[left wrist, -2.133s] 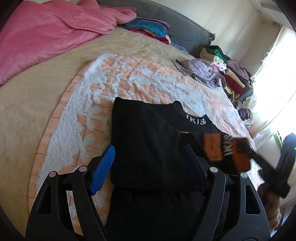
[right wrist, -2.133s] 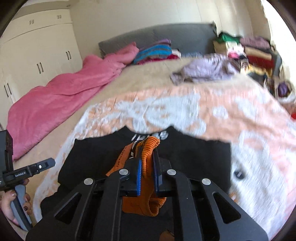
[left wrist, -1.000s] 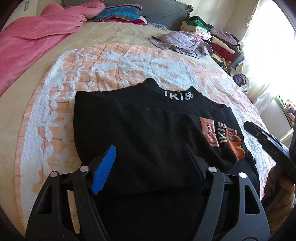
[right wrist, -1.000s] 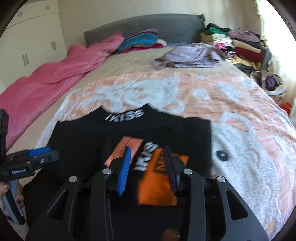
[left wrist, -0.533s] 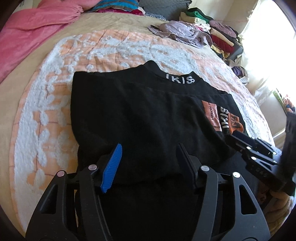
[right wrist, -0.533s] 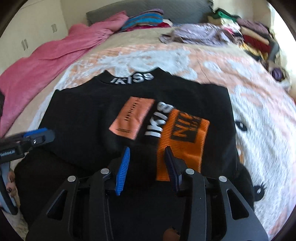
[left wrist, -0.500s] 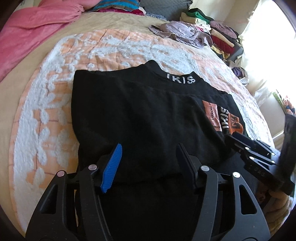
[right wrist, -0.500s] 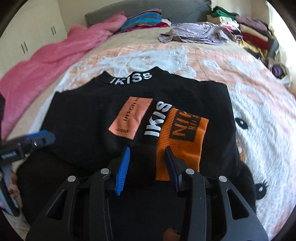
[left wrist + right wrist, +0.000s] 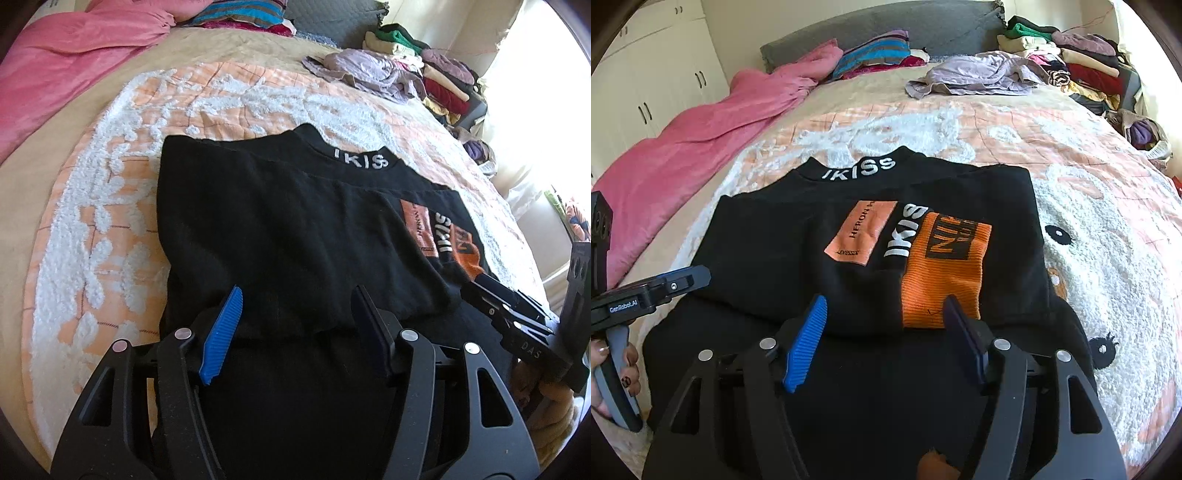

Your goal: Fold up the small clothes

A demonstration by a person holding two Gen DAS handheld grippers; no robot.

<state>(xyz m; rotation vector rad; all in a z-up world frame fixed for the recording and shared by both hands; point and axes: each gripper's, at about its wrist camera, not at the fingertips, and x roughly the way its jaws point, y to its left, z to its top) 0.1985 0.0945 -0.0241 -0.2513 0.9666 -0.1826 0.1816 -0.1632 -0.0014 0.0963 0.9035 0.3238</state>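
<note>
A black sweater (image 9: 280, 229) (image 9: 783, 251) lies flat on the bed's orange and white blanket (image 9: 110, 206), its sleeves folded across the body. The collar reads IKISS (image 9: 858, 170). The right sleeve's orange cuff (image 9: 945, 273) and an orange patch (image 9: 862, 232) lie on the chest. My left gripper (image 9: 295, 314) is open and empty over the sweater's lower left part. My right gripper (image 9: 882, 321) is open and empty over the lower edge of the folded sleeve, near the cuff. The right gripper also shows in the left wrist view (image 9: 517, 317), and the left gripper in the right wrist view (image 9: 653, 288).
A pink duvet (image 9: 701, 147) lies along the left of the bed. A crumpled lilac garment (image 9: 975, 77) and stacks of folded clothes (image 9: 1082, 62) sit at the far right. Striped folded clothes (image 9: 875, 55) rest by the grey headboard (image 9: 886, 26). White wardrobes (image 9: 653, 74) stand at the left.
My right gripper let go of the orange cuff, which now lies flat on the sweater's chest, and opened. Both grippers drew back toward the sweater's lower edge.
</note>
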